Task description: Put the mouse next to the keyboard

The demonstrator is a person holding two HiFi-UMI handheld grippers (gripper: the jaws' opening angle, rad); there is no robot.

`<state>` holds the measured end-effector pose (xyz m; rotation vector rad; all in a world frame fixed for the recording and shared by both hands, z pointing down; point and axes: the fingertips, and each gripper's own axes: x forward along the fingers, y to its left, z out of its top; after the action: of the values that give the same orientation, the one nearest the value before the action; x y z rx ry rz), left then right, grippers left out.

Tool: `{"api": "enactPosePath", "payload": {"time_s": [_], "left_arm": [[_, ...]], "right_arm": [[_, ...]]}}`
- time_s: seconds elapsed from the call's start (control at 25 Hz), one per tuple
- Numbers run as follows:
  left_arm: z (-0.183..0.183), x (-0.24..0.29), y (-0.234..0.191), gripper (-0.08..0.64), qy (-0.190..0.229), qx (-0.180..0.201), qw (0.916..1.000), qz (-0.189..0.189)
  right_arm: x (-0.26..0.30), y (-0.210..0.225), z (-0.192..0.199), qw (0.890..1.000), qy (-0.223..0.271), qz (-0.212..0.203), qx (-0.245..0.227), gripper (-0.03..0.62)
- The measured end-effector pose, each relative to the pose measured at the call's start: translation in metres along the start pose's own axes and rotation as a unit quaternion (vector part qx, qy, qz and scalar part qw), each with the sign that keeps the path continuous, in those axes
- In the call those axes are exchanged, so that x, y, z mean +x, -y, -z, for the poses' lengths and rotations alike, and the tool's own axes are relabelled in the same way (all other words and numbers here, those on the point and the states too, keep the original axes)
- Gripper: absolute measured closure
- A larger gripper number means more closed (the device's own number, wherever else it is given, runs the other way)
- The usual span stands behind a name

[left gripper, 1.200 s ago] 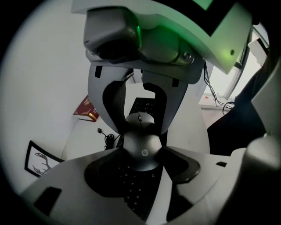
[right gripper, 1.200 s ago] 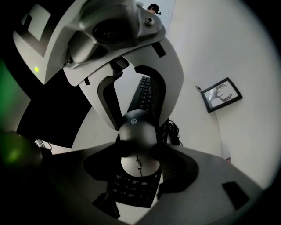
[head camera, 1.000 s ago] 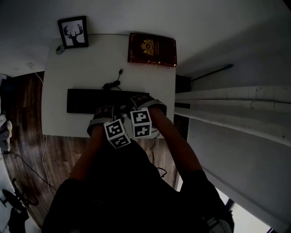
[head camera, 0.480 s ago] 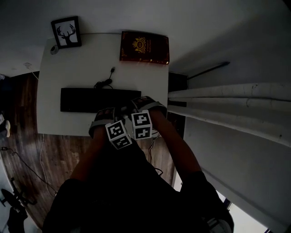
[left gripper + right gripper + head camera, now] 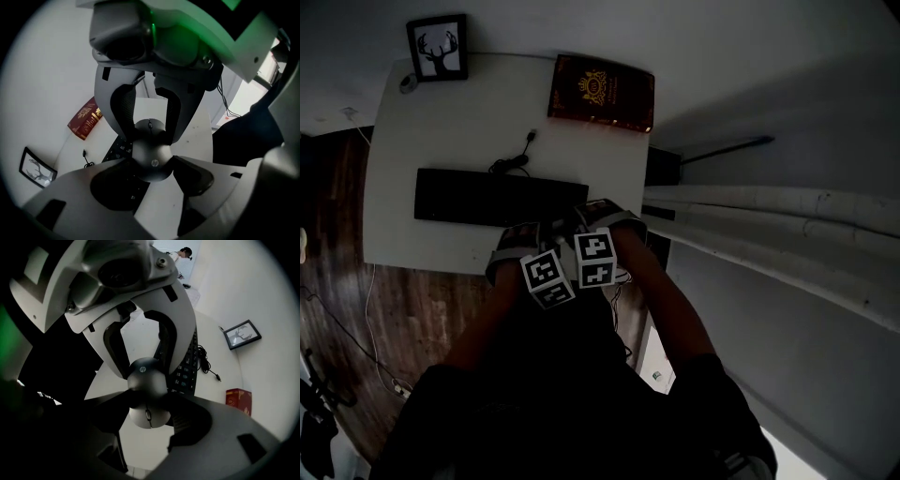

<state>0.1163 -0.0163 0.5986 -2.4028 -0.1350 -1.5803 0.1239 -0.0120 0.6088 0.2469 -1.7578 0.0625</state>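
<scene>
A black HP mouse [image 5: 151, 157] is clasped from two sides, with my left gripper [image 5: 151, 171] shut on its rear and my right gripper [image 5: 147, 411] shut on its front, where the scroll wheel is. In the right gripper view the mouse [image 5: 147, 380] hangs above the white table [image 5: 140, 446]. The black keyboard [image 5: 492, 197] lies across the table's middle. In the head view both grippers, left [image 5: 528, 236] and right [image 5: 598, 216], hover over the keyboard's right end near the front edge, and they hide the mouse there.
A red book [image 5: 600, 91] lies at the table's far right corner and a framed deer picture [image 5: 438, 47] at the far left. The keyboard's black cable [image 5: 516, 159] curls behind it. Wooden floor [image 5: 412, 309] borders the table [image 5: 422, 131] in front, a white wall on the right.
Both grippers have drifted together, with the mouse still clasped, a little towards the keyboard's right end. Neither pair of jaws has changed.
</scene>
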Motion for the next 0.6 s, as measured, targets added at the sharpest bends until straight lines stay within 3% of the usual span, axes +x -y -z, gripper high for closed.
{"api": "enactPosePath", "payload": {"time_s": [0.12,0.28,0.44,0.6], "left_arm": [[-0.008,0.0,0.004,0.288,-0.009,-0.056,0.9984,-0.007],[-0.028,0.015,0.008,0.288,-0.023,-0.138,0.99,-0.023],[-0.05,0.026,0.019,0.29,-0.026,-0.229,0.9718,-0.05],[-0.069,0.036,0.022,0.29,-0.026,-0.29,0.9532,-0.083]], "right_arm": [[-0.001,-0.003,0.009,0.999,0.006,-0.016,-0.049,0.311],[0.0,-0.004,0.032,0.992,0.007,-0.032,-0.124,0.311],[-0.003,-0.015,0.056,0.976,0.009,-0.058,-0.211,0.311],[-0.005,-0.017,0.076,0.956,0.005,-0.07,-0.284,0.311]]}}
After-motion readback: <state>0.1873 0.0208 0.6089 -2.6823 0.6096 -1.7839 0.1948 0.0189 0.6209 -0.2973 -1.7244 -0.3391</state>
